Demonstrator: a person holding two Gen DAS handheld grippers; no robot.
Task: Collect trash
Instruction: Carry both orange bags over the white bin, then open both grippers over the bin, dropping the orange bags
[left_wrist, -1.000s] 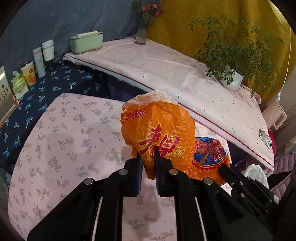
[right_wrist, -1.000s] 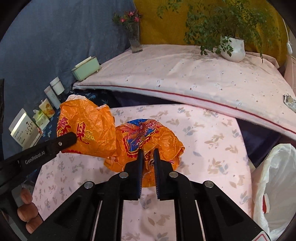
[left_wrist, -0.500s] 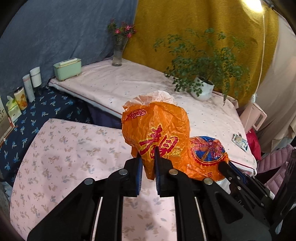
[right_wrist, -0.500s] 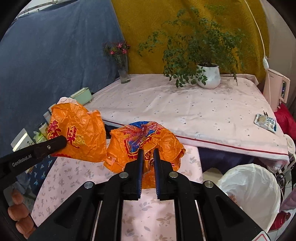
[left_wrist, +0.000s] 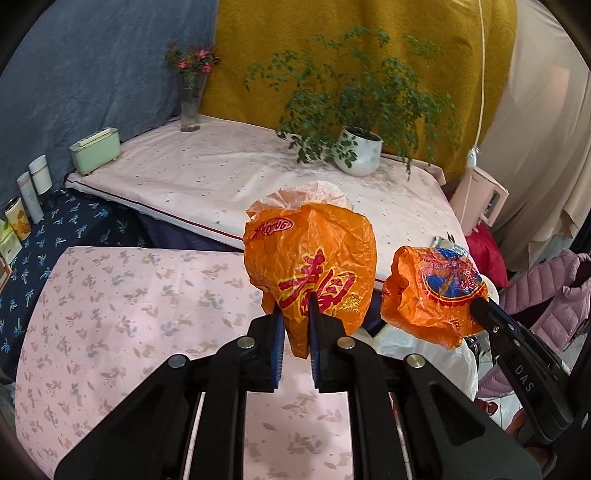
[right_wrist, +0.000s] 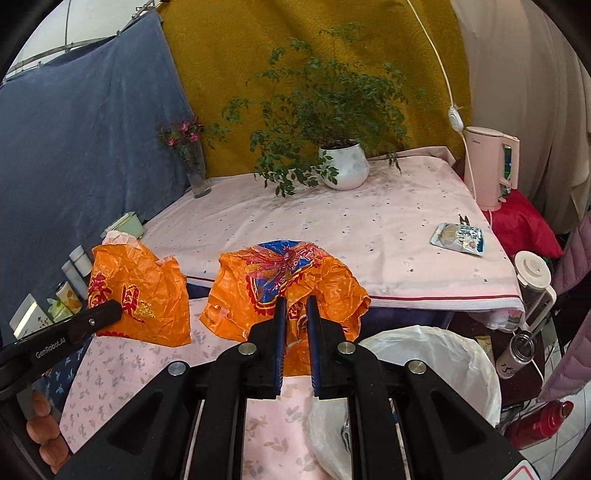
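**Two orange bags held up, one in each gripper**

Left wrist view: the left gripper (left_wrist: 296, 317) has its jaws drawn narrow and clamped on the lower fold of an orange bag with red lettering (left_wrist: 314, 269), which rises upright straight ahead of the fingers, above the near flowered tablecloth (left_wrist: 122, 314). To its right, apart from it, hangs a second orange bag with a blue emblem (left_wrist: 436, 291), pinched by the tip of the right gripper (left_wrist: 480, 308) that reaches in from the lower right. A white-lined bin (left_wrist: 436, 354) shows below and between the two bags.

Right wrist view: the right gripper (right_wrist: 294, 314) is likewise nearly closed, gripping the bottom edge of the blue-emblem bag (right_wrist: 284, 284), which spreads out just beyond the fingertips. The red-lettered bag (right_wrist: 140, 291) sits to the left, held by the left gripper (right_wrist: 107, 314); fingers (right_wrist: 38, 432) of the person's hand show at the lower left edge. The bin (right_wrist: 443, 354) stands open at the lower right, just beside the table's edge. Farther back lie a potted plant (right_wrist: 343, 166) and a small snack packet (right_wrist: 460, 238).
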